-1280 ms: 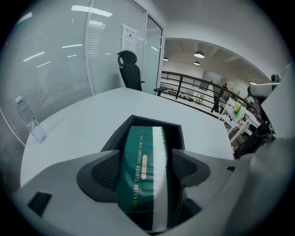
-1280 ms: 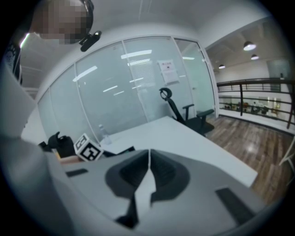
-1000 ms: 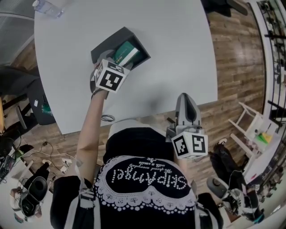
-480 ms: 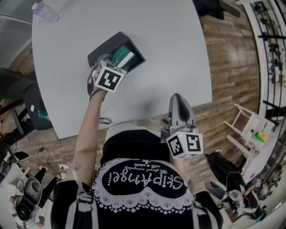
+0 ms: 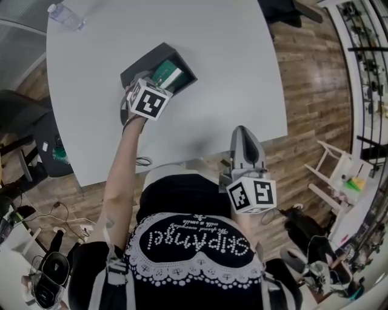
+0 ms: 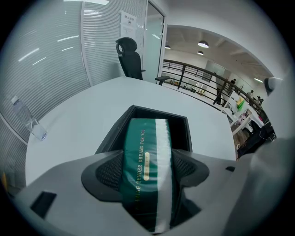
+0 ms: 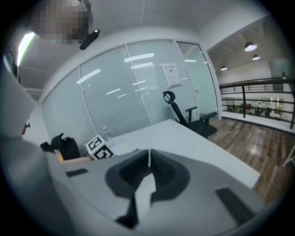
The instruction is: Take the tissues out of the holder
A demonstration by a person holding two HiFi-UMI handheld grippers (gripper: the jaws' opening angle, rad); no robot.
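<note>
A green tissue pack with a white stripe (image 6: 147, 161) (image 5: 167, 77) pokes out of a black box holder (image 6: 138, 115) (image 5: 145, 62) on the white table (image 5: 230, 54). My left gripper (image 6: 148, 184) (image 5: 148, 100) is shut on the pack's near end, its jaws pressed against both sides. The pack's far end still rests inside the holder. My right gripper (image 7: 148, 159) (image 5: 245, 145) is shut with nothing between its jaws, held off the table's near edge in front of the person's body.
A clear water bottle (image 5: 65, 15) (image 6: 28, 122) lies at the far left corner of the table. A black office chair (image 6: 131, 57) stands beyond the table's far edge. Wooden floor (image 5: 315, 91) lies to the right, with glass walls behind.
The left gripper and the tissue pack have stayed nearly in place at the holder. The right gripper has barely shifted; the view has drifted a little.
</note>
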